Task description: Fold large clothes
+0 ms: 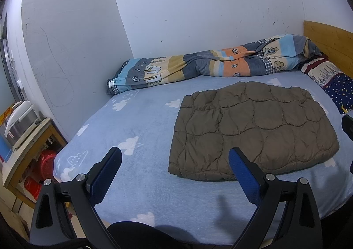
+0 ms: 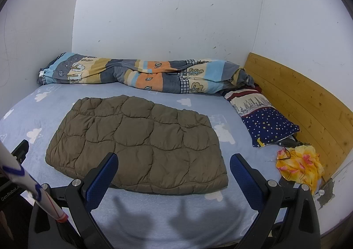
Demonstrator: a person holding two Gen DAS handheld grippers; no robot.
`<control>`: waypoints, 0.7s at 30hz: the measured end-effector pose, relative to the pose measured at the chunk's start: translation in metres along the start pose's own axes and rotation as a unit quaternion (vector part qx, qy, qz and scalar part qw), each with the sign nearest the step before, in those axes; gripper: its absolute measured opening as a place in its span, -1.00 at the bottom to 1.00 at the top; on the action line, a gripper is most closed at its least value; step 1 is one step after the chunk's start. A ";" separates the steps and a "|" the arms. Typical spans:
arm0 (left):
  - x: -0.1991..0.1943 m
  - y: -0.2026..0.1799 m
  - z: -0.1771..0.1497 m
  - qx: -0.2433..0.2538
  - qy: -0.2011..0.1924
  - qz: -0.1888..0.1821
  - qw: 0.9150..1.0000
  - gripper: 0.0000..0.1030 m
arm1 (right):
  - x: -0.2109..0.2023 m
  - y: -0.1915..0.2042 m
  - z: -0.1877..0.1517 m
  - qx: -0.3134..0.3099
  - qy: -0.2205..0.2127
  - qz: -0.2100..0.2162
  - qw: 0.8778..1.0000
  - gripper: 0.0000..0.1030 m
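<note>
The jacket [image 2: 136,145] is lying folded flat mid-bed [image 1: 136,121], both grippers, left [image 1: 175,165] and right [image 2: 174,170], hovering near it with jaws apart and empty; puffy padding is likely springing the fold open if pinched shallowly; a quilt [image 2: 141,74] at the far edge, a pillow [image 2: 264,121] and yellow cloth [image 2: 300,165] at right are crowding the room for spreading.

One folded brown quilted garment [image 2: 136,145] is lying on one bed [image 2: 198,216]. One patterned duvet [image 2: 143,74], one pillow [image 2: 264,121] and one yellow cloth [image 2: 300,165] are lying there too. Two tools, left tool [image 1: 175,158] and right tool [image 2: 174,164], are showing.
</note>
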State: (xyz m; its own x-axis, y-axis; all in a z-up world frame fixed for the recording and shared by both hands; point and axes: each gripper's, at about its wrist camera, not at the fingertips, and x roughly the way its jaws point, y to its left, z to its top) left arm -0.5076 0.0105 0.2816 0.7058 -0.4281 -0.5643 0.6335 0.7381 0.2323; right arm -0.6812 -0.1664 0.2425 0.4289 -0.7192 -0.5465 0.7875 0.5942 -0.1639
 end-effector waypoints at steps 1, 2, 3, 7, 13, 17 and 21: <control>0.000 -0.002 0.001 -0.001 -0.001 0.002 1.000 0.88 | 0.000 0.000 0.000 0.000 0.000 0.001 1.000 0.99; 0.000 -0.001 0.001 0.000 -0.001 0.000 1.000 0.88 | 0.000 0.000 0.000 0.000 0.000 0.001 1.000 0.99; 0.000 0.000 0.000 0.000 0.000 0.000 1.000 0.88 | 0.000 0.000 0.000 0.001 0.000 0.000 1.000 0.99; 0.001 0.001 -0.001 0.001 0.000 -0.001 1.000 0.88 | 0.000 0.000 0.000 0.000 0.000 0.000 1.000 0.99; 0.002 0.003 -0.002 0.002 0.000 -0.003 1.000 0.88 | 0.000 0.000 0.000 0.000 0.000 0.001 1.000 0.99; 0.003 0.004 -0.003 0.005 0.000 -0.004 1.000 0.88 | 0.000 0.000 0.000 0.000 0.001 0.001 1.000 0.99; 0.003 0.005 -0.003 0.006 0.001 -0.004 1.000 0.88 | 0.001 0.002 -0.001 0.000 0.002 0.002 1.000 0.99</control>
State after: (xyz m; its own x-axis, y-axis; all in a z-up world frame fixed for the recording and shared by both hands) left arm -0.5035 0.0144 0.2783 0.6994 -0.4336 -0.5682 0.6435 0.7280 0.2366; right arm -0.6799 -0.1655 0.2404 0.4296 -0.7156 -0.5508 0.7857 0.5968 -0.1625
